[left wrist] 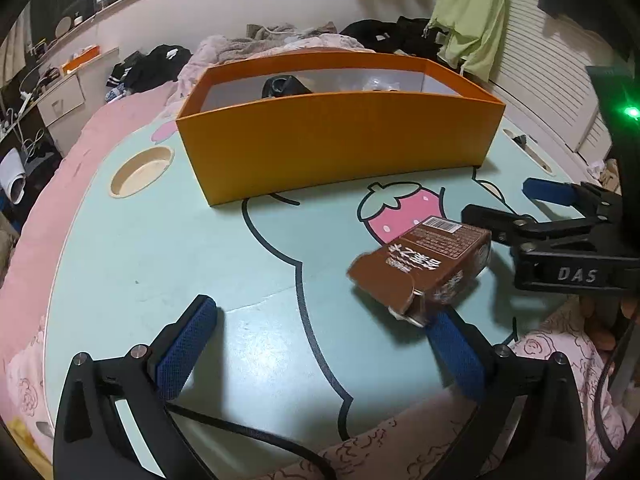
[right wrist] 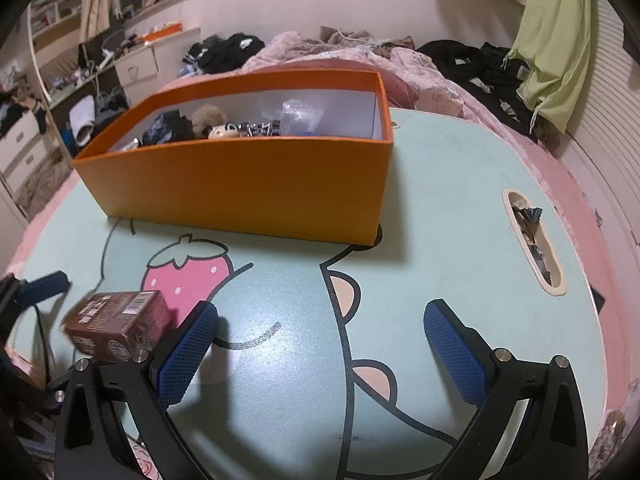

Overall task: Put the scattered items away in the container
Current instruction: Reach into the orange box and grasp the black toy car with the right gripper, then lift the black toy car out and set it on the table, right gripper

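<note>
Left black two-finger gripper with blue textured pads (left wrist: 320,344), angled downward, jaws spread wide, nothing pressed between the pads. Right black two-finger gripper with blue textured pads (right wrist: 320,348), likewise angled downward, jaws apart and empty; from the left wrist view it appears at the right edge, with fingertips of the holding hand (left wrist: 600,320) below it.

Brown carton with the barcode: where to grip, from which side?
Grip the brown rectangular carton across its two long side faces, mid-length, coming from above. It looks tilted on the mint table, end flap crumpled, so avoid the ends. The open left gripper is nearest.
</note>
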Action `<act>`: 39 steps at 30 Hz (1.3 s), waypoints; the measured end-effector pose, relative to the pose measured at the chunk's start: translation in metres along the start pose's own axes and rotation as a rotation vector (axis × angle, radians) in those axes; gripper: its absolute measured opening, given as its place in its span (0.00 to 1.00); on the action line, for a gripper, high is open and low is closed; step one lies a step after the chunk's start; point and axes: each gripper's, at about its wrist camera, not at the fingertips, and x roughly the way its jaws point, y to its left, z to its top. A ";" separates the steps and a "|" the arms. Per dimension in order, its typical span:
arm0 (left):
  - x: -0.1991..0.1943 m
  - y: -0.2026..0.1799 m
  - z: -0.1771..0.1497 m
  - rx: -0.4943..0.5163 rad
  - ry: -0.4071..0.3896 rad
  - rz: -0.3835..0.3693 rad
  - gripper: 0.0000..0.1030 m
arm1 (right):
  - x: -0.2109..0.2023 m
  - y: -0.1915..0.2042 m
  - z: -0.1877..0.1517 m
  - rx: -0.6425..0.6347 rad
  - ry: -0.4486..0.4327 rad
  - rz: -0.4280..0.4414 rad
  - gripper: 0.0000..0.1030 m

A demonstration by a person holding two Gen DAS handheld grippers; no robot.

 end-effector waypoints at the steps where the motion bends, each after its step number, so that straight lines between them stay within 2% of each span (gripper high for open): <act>1: 0.001 -0.001 0.001 -0.003 -0.001 0.002 1.00 | -0.002 -0.005 -0.003 0.016 -0.013 0.021 0.96; 2: 0.002 0.000 0.001 -0.005 -0.002 0.002 1.00 | -0.007 -0.008 -0.003 0.038 -0.038 0.052 0.93; 4: 0.001 0.001 0.000 -0.006 -0.003 0.002 1.00 | -0.020 -0.011 -0.003 0.048 -0.098 0.092 0.81; 8: -0.001 0.004 -0.003 -0.007 -0.009 0.001 1.00 | -0.046 0.002 0.013 -0.023 -0.209 0.169 0.67; 10: -0.001 0.003 -0.009 -0.007 -0.010 0.003 1.00 | -0.048 0.016 0.038 -0.074 -0.208 0.206 0.57; 12: -0.002 0.004 -0.009 -0.007 -0.010 0.002 1.00 | -0.039 0.028 0.066 -0.115 -0.186 0.195 0.49; 15: -0.002 0.005 -0.009 -0.006 -0.010 0.002 1.00 | -0.003 0.038 0.104 -0.149 -0.088 0.154 0.39; 17: -0.002 0.005 -0.008 -0.006 -0.010 0.001 1.00 | 0.024 0.043 0.119 -0.143 -0.009 0.152 0.39; 21: -0.004 0.009 -0.012 -0.005 -0.011 0.000 1.00 | 0.064 0.047 0.127 -0.154 0.088 0.066 0.39; 23: -0.004 0.009 -0.011 -0.005 -0.011 0.000 1.00 | 0.082 0.044 0.132 -0.128 0.141 0.065 0.38; 24: -0.004 0.009 -0.012 -0.005 -0.011 0.000 1.00 | 0.086 0.043 0.136 -0.128 0.133 0.063 0.36; 25: -0.004 0.009 -0.011 -0.005 -0.012 0.000 1.00 | 0.088 0.044 0.137 -0.136 0.134 0.066 0.28; 26: -0.003 0.009 -0.011 -0.005 -0.012 -0.001 1.00 | 0.090 0.045 0.138 -0.141 0.135 0.077 0.27; 29: -0.004 0.010 -0.010 -0.005 -0.013 0.000 1.00 | 0.084 0.034 0.132 -0.109 0.121 0.160 0.27; 31: -0.004 0.011 -0.011 -0.004 -0.013 -0.001 1.00 | 0.068 0.024 0.129 -0.055 0.074 0.214 0.27; 36: -0.004 0.012 -0.011 -0.004 -0.013 -0.001 1.00 | -0.010 0.013 0.125 0.005 -0.102 0.299 0.27; 39: -0.004 0.013 -0.012 -0.003 -0.013 -0.001 1.00 | -0.048 0.007 0.110 0.009 -0.160 0.347 0.27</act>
